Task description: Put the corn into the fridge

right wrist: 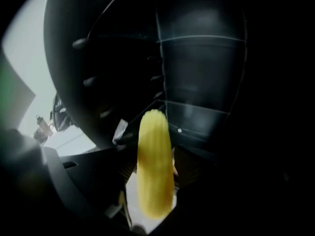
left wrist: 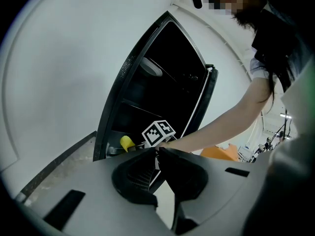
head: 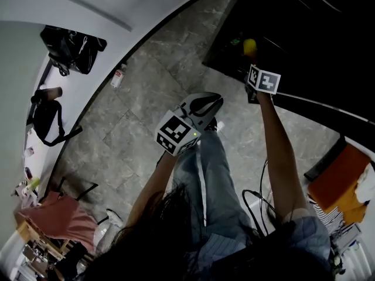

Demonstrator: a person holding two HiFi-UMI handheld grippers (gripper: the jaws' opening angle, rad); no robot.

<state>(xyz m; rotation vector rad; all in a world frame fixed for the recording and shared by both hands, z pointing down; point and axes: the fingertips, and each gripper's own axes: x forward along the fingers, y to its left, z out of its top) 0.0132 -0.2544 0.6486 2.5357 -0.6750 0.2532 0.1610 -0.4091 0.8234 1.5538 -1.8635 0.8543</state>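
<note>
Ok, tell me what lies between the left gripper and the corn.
In the head view, only bare floor tiles and the fridge front edge lie between the left gripper and the corn.

Corn (right wrist: 154,161): yellow cob, smooth and whole, was clamped lengthwise between the jaws of the right gripper (head: 251,57), tip pointing into the fridge (right wrist: 197,73). It sat at the low end of the opening, not resting on any shelf. Fridge: black, door open, interior dark, shelf edges and side rails visible.

Stone-tile floor (head: 146,92); matt grey plastic left tool (left wrist: 157,154); glossy black fridge (right wrist: 197,73) – corn (right wrist: 155,166) matt.
</note>
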